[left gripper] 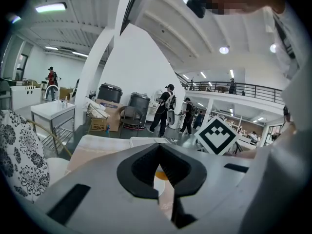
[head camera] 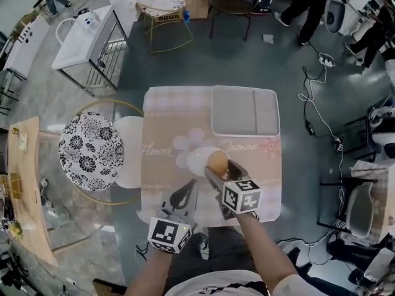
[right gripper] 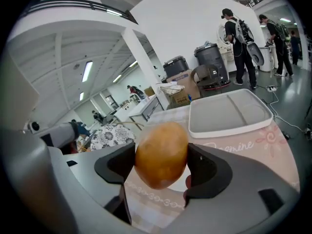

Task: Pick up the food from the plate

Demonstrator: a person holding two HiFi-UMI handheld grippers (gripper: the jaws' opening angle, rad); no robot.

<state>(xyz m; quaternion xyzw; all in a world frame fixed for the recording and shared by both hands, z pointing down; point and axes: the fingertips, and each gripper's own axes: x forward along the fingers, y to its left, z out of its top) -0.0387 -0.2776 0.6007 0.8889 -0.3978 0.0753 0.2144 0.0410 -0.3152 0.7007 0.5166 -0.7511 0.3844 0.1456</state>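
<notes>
A golden-brown, egg-shaped piece of food sits between the jaws of my right gripper, which is shut on it. It hangs over the white plate at the middle of the pink tablecloth. In the right gripper view the food fills the gap between both black pads, with the cloth below it. My left gripper is near the table's front edge, just left of the right one, its jaws together and empty. Through its jaw notch in the left gripper view I see the orange food ahead.
A white rectangular tray lies at the table's far right corner. A stool with a black-and-white floral seat stands to the left of the table. A wooden bench is further left. People stand and walk in the background.
</notes>
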